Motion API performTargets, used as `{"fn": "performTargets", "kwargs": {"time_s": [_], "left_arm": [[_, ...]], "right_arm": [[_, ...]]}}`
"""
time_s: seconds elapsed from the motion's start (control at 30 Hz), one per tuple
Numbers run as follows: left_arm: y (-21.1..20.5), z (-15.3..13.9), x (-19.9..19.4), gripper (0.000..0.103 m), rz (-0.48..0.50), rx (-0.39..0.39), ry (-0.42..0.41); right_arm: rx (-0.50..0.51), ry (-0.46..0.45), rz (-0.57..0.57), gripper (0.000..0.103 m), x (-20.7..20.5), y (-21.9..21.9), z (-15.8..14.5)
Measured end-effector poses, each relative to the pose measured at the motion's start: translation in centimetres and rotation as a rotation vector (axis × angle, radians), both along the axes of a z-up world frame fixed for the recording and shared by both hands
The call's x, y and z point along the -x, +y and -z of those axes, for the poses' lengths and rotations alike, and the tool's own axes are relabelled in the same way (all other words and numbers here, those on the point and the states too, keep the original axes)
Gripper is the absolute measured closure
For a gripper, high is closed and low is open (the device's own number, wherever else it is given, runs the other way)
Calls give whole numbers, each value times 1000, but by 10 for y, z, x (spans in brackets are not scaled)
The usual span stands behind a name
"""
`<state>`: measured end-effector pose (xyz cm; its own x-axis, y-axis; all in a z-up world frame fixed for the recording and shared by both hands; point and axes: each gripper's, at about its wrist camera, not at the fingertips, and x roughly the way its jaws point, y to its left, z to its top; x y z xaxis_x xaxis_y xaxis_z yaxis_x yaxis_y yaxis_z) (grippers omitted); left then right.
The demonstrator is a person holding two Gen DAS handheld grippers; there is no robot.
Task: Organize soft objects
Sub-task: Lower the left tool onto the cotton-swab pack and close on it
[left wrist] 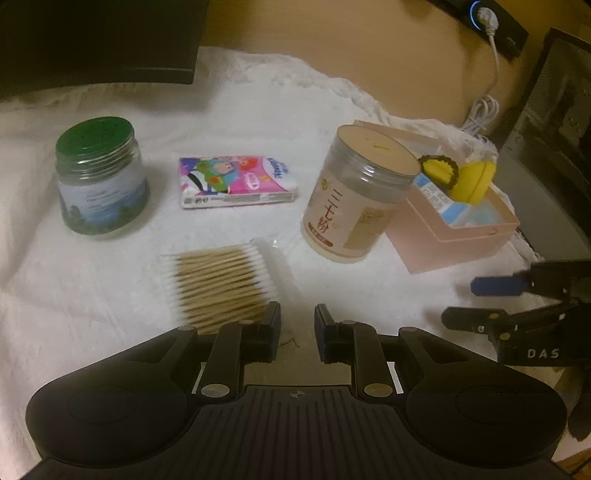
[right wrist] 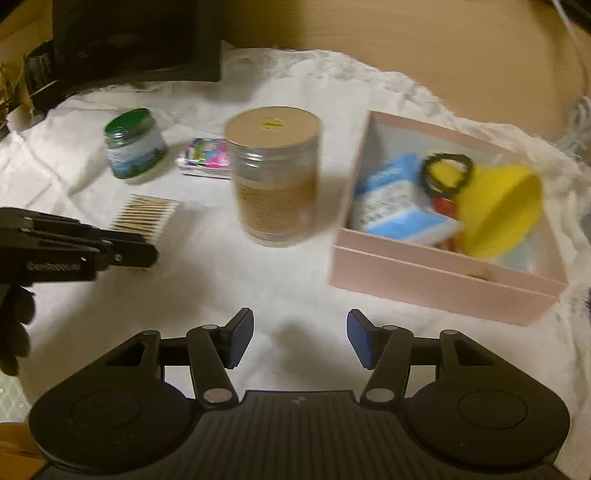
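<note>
1. Left wrist view only: wall socket (left wrist: 484,14) with white cable.
2. Pink box (right wrist: 443,280), on the white cloth (right wrist: 280,288): blue packet (right wrist: 399,206), yellow soft item (right wrist: 502,206), black ring (right wrist: 447,173).
3. Outside the box: cotton swabs (left wrist: 221,284), tissue pack (left wrist: 236,181), tan-lidded jar (right wrist: 273,173), green-lidded jar (left wrist: 99,181).
4. Left tool (left wrist: 297,332): narrow gap, empty.
5. Right tool (right wrist: 300,338): wide apart, empty.

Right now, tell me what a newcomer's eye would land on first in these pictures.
The pink box at the right, with a bright yellow soft piece and a blue-and-white packet inside. Next, the tall tan-lidded jar upright mid-cloth, just left of the box. Further left lie a colourful tissue pack and a bundle of cotton swabs, with a green-lidded jar beyond.
</note>
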<state>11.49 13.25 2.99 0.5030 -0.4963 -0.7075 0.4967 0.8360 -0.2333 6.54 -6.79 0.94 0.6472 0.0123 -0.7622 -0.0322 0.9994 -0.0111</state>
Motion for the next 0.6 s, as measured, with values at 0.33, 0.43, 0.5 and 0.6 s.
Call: {"fn": "performTargets", "kwargs": {"time_s": [0.33, 0.43, 0.5, 0.6], "left_arm": [[-12, -17, 21, 78, 110, -177, -188], [-10, -24, 12, 80, 66, -243, -235], [-8, -28, 6, 80, 125, -271, -255], [-6, -26, 10, 77, 301, -380, -276]], "right_arm": [[-43, 64, 36, 45, 6, -24, 26], [-45, 56, 27, 39, 8, -25, 30], [-47, 50, 19, 36, 9, -24, 31], [-28, 36, -3, 30, 12, -19, 34]]}}
